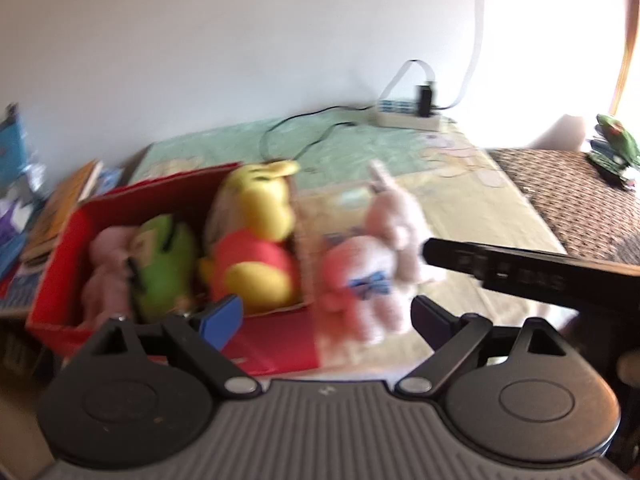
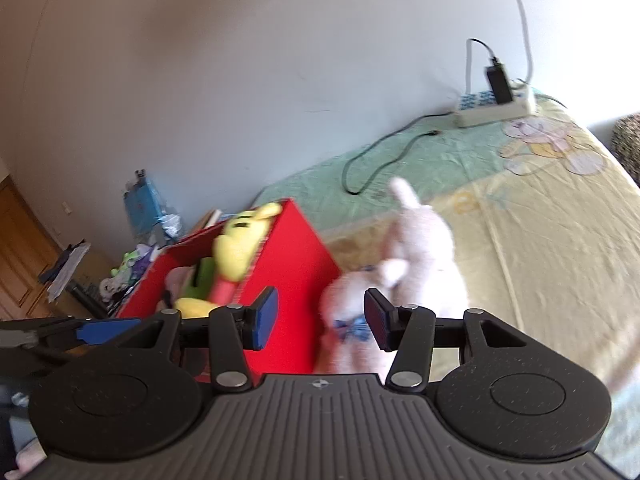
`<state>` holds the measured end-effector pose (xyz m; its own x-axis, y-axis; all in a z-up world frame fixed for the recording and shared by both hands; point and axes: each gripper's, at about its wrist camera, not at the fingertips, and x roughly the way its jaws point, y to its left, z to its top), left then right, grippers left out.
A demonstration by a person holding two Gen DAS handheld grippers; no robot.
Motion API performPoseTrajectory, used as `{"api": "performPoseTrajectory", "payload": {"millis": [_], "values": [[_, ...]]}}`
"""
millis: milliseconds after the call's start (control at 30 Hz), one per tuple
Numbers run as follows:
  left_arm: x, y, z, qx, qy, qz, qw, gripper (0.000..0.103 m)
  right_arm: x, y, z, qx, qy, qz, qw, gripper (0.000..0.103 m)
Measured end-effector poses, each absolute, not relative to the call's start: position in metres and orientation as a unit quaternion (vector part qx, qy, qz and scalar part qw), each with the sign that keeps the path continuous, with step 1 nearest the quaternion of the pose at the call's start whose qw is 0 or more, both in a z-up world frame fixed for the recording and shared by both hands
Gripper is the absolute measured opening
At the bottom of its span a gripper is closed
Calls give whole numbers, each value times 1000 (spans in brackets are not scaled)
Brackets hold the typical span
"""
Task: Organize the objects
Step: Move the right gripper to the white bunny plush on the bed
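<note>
A red box (image 1: pixel 280 344) on the bed holds a yellow bear in a red shirt (image 1: pixel 256 240), a green plush (image 1: pixel 164 264) and a pink plush (image 1: pixel 106 276). A pale pink rabbit plush with a blue bow (image 1: pixel 372 276) stands outside the box, against its right wall. My left gripper (image 1: pixel 326 316) is open, with the rabbit ahead between its fingers and untouched. My right gripper (image 2: pixel 322 318) is half open in front of the rabbit (image 2: pixel 416 248), with a gap at its left pad. One right finger (image 1: pixel 500 268) reaches the rabbit's side. A left finger (image 2: pixel 108 330) shows at the left edge.
The bed sheet (image 1: pixel 480 208) is green and yellow. A power strip (image 1: pixel 404 116) with a black cable (image 1: pixel 288 136) lies by the wall. Books (image 1: pixel 60 208) are stacked left of the box. A wicker surface (image 1: pixel 580 200) with a green toy (image 1: pixel 612 144) is at the right.
</note>
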<state>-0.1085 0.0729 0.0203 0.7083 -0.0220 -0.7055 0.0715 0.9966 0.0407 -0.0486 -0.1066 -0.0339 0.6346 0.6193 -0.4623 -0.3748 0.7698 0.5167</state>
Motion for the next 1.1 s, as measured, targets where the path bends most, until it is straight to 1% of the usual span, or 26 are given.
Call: {"api": "performPoseTrajectory", "payload": {"millis": [267,533,767,1100], "values": [[-90,30,-3,43,386,-104,916,92,-26,-135,-51,200,338,249,885,52],[-63,16,-35,49,399,-117,908,92,1,-152,-55,199,353,238,883,52],[-41,14,-54,37,408,-125,904,92,29,-144,-56,163,365,257,880,52],[-29,20,-64,30,425,-132,895,92,61,-94,-71,81,377,291,876,53]]}}
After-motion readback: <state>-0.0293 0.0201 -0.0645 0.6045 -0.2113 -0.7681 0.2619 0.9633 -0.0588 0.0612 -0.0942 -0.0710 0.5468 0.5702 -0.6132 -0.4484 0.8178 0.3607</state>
